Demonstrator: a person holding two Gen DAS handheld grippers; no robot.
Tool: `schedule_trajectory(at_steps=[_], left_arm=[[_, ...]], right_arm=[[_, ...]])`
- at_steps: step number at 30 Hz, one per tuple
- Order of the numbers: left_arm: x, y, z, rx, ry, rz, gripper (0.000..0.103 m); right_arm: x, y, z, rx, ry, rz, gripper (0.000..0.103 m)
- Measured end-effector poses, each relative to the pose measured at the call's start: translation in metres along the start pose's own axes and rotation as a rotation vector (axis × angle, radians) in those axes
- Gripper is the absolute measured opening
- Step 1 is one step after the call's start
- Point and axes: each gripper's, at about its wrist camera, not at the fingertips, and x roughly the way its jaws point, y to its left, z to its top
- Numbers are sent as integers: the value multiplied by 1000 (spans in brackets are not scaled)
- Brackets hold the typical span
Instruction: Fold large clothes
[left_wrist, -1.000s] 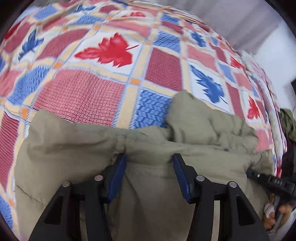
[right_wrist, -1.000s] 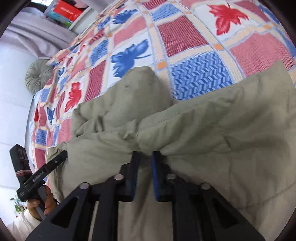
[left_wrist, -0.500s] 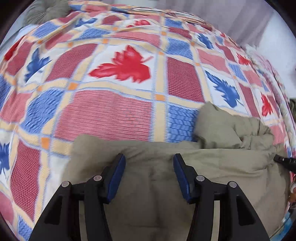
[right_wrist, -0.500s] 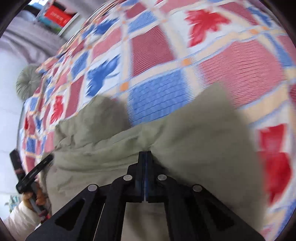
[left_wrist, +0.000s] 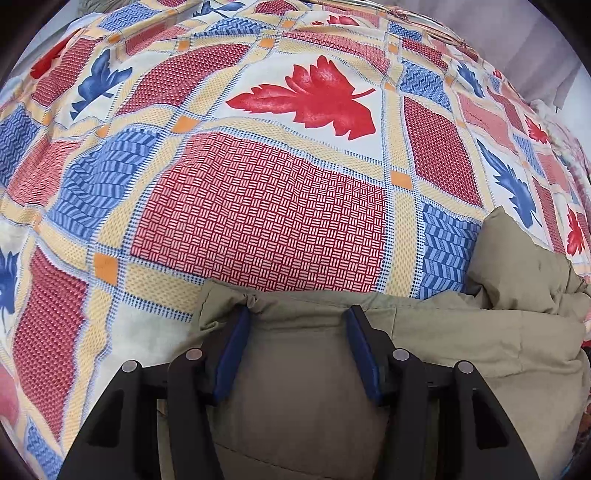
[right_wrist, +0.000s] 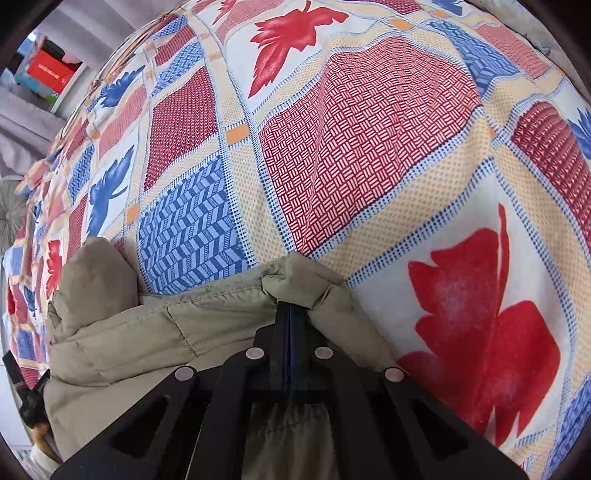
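The right gripper (right_wrist: 291, 314) has its jaws fully closed, pinching a bunched corner of the olive-green padded quilted jacket (right_wrist: 207, 325); only a small tuck of fabric shows past the blue pads. The left gripper (left_wrist: 297, 325) stands about half open, a thick rolled hem of the same jacket (left_wrist: 461, 332) filling the gap; both blue pads (left_wrist: 236, 343) appear to bear on it, so I judge it held, though loosely. The jacket lies on the patchwork bedspread printed with red and blue leaves (left_wrist: 266, 221), its held edge toward the middle of the bedspread and a loose hump, perhaps a sleeve or hood, piled at the jacket's far side. Risks, as judged: the right grip is shallow, and slick padded cloth may slide out under pull; the left hold spans bulky filling that can compress and slip; uneven tension between the two hands would skew the fold line; the loose hump may be trapped inside the fold and leave it lumpy.
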Motion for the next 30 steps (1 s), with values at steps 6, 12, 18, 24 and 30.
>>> schedule_trajectory(at_steps=[6, 12, 18, 24, 30], left_arm=[[-41, 4, -5, -11, 16, 32, 56], [-77, 8, -30, 25, 62, 24, 56], [-97, 5, -59, 43, 117, -8, 75], [-113, -3, -84, 80, 141, -37, 93], [-114, -8, -98, 128, 182, -41, 101]], right_arm=[[-32, 13, -6, 11, -5, -39, 3], [-67, 29, -28, -5, -6, -20, 4], [-86, 38, -62, 9, 31, 19, 4], [-96, 42, -102, 28, 74, 18, 4], [-100, 49, -137, 64, 128, 29, 4]])
